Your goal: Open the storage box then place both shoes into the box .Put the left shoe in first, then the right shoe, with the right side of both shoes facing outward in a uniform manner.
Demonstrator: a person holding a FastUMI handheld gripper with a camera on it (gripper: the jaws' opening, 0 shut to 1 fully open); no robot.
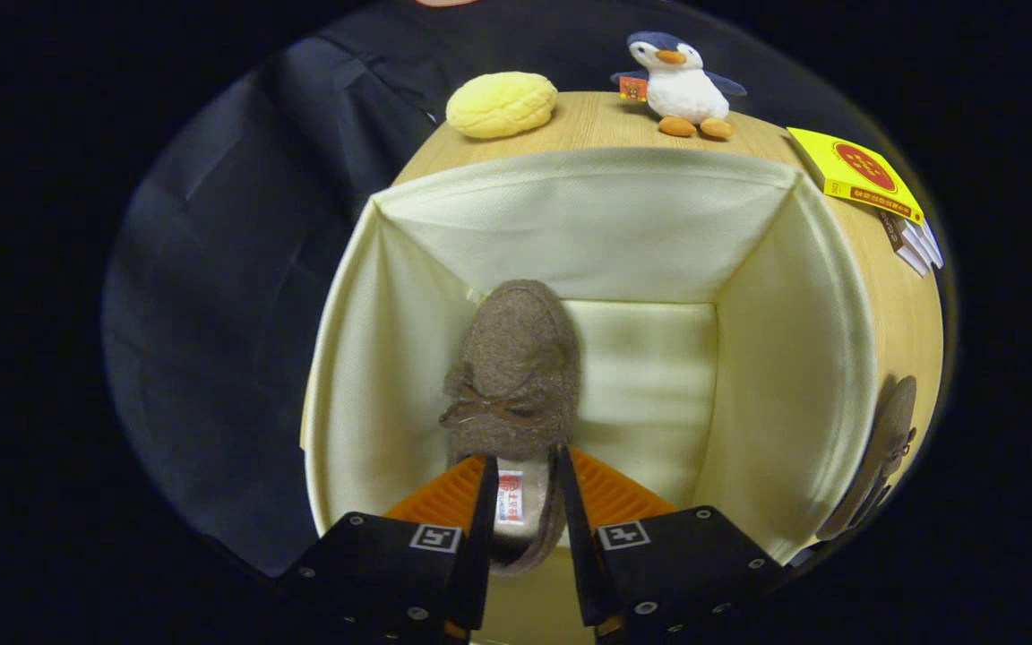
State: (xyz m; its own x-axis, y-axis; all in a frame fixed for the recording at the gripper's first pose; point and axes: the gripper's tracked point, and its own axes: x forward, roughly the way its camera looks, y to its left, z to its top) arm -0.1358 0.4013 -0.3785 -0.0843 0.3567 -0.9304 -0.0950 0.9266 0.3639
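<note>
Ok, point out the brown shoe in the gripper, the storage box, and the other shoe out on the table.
Brown shoe (512, 358), gripper view: on its toe cap, above the bow.
Storage box (588, 219), gripper view: on the inside of its far wall.
Other shoe (885, 448), gripper view: on its upper, outside the box's right wall.

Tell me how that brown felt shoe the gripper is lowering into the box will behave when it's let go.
The brown shoe, pinched at its heel between the gripper fingers, looks like soft fuzzy felt, so probably light and somewhat floppy. Felt should grip well, not slip. Hanging toe-down inside the cream box, it may flop onto its side once released.
</note>
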